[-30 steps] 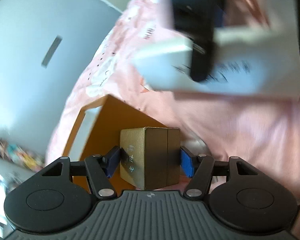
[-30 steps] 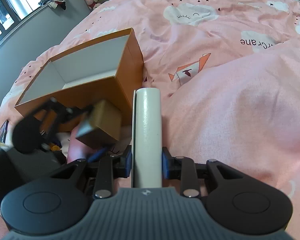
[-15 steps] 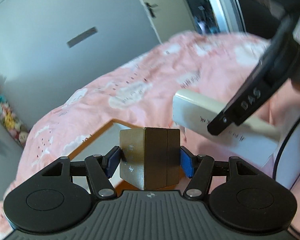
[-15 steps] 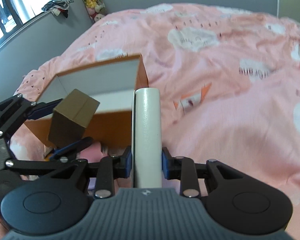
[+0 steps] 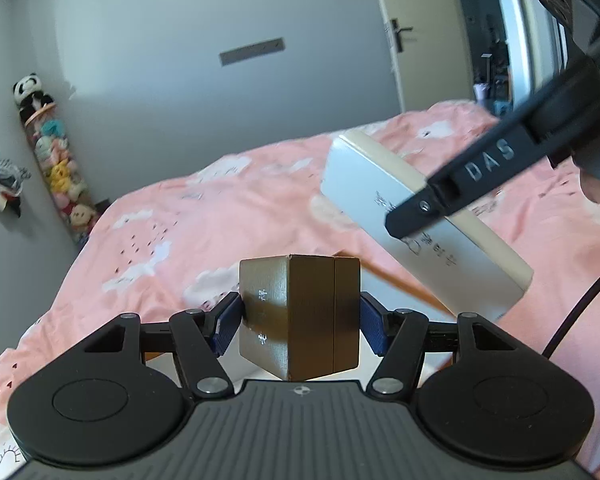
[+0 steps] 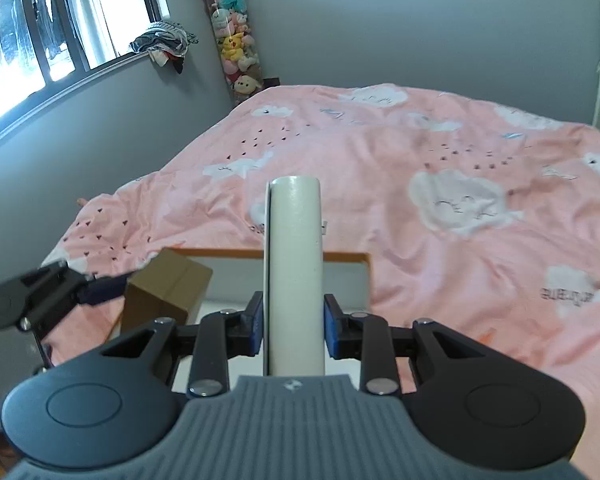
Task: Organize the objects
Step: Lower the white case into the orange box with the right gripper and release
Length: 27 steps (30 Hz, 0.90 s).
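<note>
My left gripper [image 5: 300,326] is shut on a small brown box [image 5: 300,316] with pale characters on its side, held in the air above the bed. My right gripper [image 6: 294,326] is shut on a flat cream-white box [image 6: 294,276], held edge-on. That white box also shows in the left wrist view [image 5: 420,224], up to the right, with a right gripper finger [image 5: 480,176] across it. The brown box [image 6: 168,290] and the left gripper [image 6: 100,286] show at left in the right wrist view. An open orange box with white inside [image 6: 348,257] lies below both grippers, mostly hidden.
A pink bedspread with cloud prints [image 6: 440,184] covers the bed. Grey walls stand behind. A column of plush toys [image 6: 232,40] fills the corner, beside a window [image 6: 40,32]. A door [image 5: 412,36] is at the far right. A black cable [image 5: 580,312] hangs at right.
Both grippers have risen and tilted up with their boxes still held. The orange box has dropped to the bottom of both views, and the walls, door and window have come into view.
</note>
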### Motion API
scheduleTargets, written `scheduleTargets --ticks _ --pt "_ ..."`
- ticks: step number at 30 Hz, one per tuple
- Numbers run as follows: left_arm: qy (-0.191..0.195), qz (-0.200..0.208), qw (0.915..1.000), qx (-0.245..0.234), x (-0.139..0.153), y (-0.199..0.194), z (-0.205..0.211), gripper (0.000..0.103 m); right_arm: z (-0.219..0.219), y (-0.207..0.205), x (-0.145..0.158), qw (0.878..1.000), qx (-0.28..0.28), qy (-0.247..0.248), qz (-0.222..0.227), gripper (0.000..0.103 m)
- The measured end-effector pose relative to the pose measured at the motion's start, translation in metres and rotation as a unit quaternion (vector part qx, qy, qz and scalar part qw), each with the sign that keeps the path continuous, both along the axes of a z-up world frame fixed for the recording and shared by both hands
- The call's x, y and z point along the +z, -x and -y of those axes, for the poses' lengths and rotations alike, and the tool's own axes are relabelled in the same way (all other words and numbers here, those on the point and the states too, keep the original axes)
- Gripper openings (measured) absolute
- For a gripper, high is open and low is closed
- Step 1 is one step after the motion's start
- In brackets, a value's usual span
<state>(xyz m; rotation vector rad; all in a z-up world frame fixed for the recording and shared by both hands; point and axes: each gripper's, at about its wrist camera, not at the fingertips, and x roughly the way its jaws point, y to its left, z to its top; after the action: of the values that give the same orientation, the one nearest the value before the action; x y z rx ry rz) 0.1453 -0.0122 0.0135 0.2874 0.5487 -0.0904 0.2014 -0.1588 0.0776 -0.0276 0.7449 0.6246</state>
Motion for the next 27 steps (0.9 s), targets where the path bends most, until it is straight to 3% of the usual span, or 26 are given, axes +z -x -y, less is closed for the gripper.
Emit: scheduleTargets --ticks 7,14,27 --pt "0.004 -0.061 0.9975 0.036 -0.028 -0.035 -0.03 0.072 -0.047 -0.055 -0.045 0.998 -0.016 0.022 -0.052 0.031" --pt "-0.002 -0.115 0.9922 0.048 -0.055 -0.053 -0.043 0.072 -0.07 -0.089 -0.108 0.988 -0.028 0.038 -0.15 0.031" --pt "0.004 -0.158 0.9862 0.049 -0.076 -0.063 -0.049 0.072 -0.085 -0.127 -0.171 0.967 -0.036 0.054 -0.247 0.031"
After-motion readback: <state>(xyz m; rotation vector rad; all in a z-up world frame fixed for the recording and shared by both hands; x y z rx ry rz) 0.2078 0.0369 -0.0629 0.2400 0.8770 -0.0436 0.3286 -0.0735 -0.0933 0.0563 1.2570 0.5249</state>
